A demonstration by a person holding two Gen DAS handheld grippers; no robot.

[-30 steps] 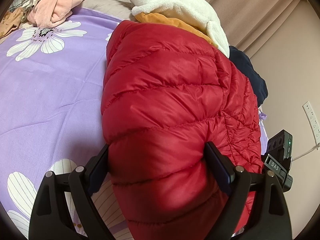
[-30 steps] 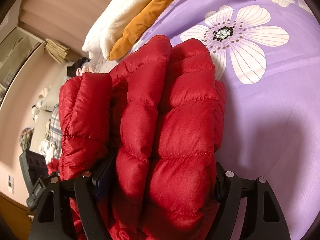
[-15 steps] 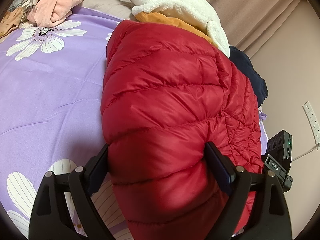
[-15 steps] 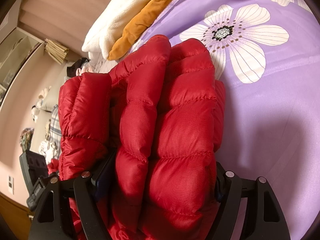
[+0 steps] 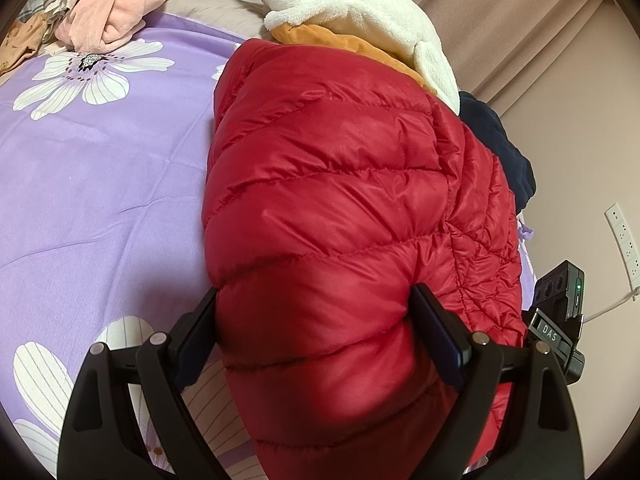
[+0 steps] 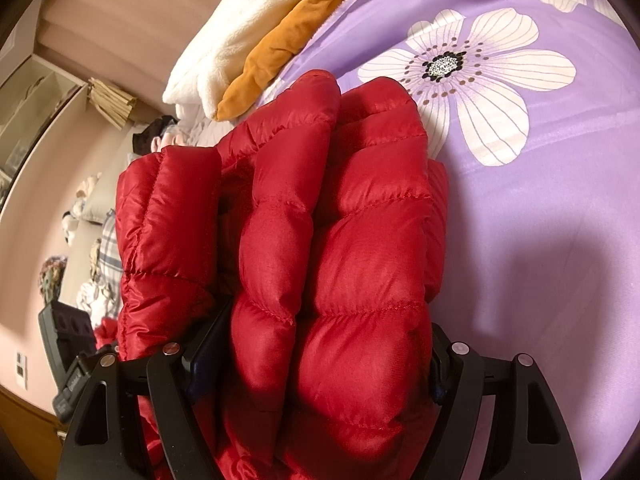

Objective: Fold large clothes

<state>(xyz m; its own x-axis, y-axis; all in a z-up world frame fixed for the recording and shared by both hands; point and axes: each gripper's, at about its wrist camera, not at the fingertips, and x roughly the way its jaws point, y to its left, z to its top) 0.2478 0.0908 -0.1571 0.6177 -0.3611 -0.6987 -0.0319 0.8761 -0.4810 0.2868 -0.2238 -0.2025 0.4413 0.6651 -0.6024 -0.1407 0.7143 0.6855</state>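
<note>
On a bed spread with a lilac sheet (image 5: 100, 184) printed with large white flowers, a folded red puffer jacket (image 5: 328, 208) lies bunched toward the sheet's edge. Behind it, a white fleece blanket (image 5: 360, 8) is heaped over an orange garment (image 5: 340, 42), with a dark navy garment (image 5: 500, 148) just beside the jacket on the wall side. A pile of pink clothes (image 5: 116, 12) sits at the far corner of the sheet. Beige curtains (image 5: 520, 12) hang behind the bed, and a white power strip (image 5: 624, 240) is fixed to the pink wall. In the right wrist view, shelving (image 6: 36, 112) shows at the upper left; its contents are too blurred to make out.

The left gripper (image 5: 316, 320) has its jaws spread wide around a thick roll of the jacket, both fingers pressed into the padding. The right gripper (image 6: 320, 344) likewise clamps a stacked bundle of quilted layers, jaws wide with the fabric bulging between them.

Compared with the frames half a second and a second ago, nothing visibly differs: jacket, grippers and surroundings sit in the same places.
</note>
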